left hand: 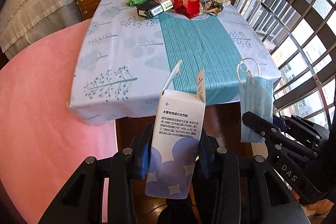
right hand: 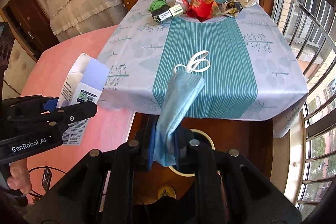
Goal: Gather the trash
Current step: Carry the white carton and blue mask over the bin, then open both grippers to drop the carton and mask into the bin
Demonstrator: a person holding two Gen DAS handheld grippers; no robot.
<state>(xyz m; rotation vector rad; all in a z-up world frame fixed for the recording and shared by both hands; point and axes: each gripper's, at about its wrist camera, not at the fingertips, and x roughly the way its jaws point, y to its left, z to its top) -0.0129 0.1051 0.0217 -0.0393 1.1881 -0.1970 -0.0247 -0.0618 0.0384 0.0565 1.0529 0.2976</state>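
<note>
Clamped in my left tongs (left hand: 174, 152) is a light, stiff white carton (left hand: 178, 129); my right tongs (right hand: 164, 146) pinch a limp blue mask (right hand: 178, 102), both off the tablecloth's (left hand: 105, 51) near edge. Remaining wrappers (left hand: 185, 4) crowd the far edge; crushable, grip edges.
</note>
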